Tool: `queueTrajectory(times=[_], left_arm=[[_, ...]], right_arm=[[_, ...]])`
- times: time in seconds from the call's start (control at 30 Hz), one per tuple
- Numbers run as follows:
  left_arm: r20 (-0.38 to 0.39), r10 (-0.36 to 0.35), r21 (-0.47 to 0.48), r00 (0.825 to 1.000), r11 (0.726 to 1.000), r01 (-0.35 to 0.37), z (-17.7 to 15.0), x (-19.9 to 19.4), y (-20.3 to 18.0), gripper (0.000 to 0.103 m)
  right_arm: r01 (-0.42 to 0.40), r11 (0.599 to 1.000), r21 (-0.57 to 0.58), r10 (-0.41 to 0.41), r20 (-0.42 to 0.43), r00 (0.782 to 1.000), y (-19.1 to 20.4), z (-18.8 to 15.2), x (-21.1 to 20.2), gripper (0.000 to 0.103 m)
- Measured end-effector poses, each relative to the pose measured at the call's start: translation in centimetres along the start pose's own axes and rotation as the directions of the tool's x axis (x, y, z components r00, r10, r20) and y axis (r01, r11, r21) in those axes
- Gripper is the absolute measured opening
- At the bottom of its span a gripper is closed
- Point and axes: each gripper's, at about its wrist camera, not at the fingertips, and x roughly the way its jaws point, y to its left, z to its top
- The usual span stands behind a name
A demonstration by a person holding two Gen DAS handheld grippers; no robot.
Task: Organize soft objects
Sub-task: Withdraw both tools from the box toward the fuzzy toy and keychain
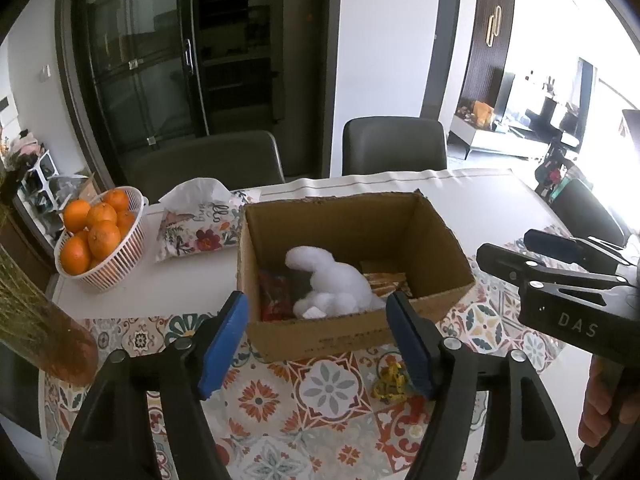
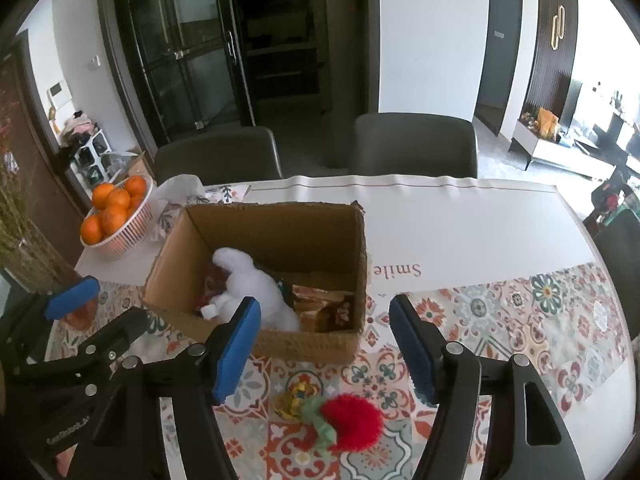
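Note:
An open cardboard box (image 1: 320, 336) (image 2: 308, 346) stands on the patterned tablecloth. Inside lie a white plush toy (image 1: 336, 280) (image 2: 256, 280) and some red and orange packets. My left gripper (image 1: 316, 308) is open over the box's near wall, nothing between its blue pads. My right gripper (image 2: 324, 312) is open too and holds nothing. It also shows in the left wrist view as the right gripper (image 1: 508, 246) beside the box. On the cloth in front of the box lie a red fluffy strawberry toy (image 2: 354, 420) and a small yellow trinket (image 2: 292, 400) (image 1: 390, 382).
A white basket of oranges (image 1: 96, 240) and a floral tissue pack (image 1: 196, 220) sit left of the box. A vase with dried grass (image 1: 60, 344) stands at the near left. Two grey chairs (image 1: 394, 146) line the table's far edge.

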Motion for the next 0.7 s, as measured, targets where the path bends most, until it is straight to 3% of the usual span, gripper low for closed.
queueTrajectory(times=[0.4, 0.7], left_arm=[[0.016, 0.009, 0.047, 1.000, 0.999, -0.010, -2.3, -1.5, -1.6, 0.082], [0.018, 0.026, 0.094, 0.999, 0.995, -0.027, -4.0, -1.9, -2.6, 0.083]], right_arm=[[0.011, 0.999, 0.031, -0.011, 0.003, 1.000, -1.2, -3.2, -1.4, 0.074], [-0.001, 0.999, 0.049, 0.002, -0.030, 1.000, -1.8, -5.9, -1.4, 0.076]])
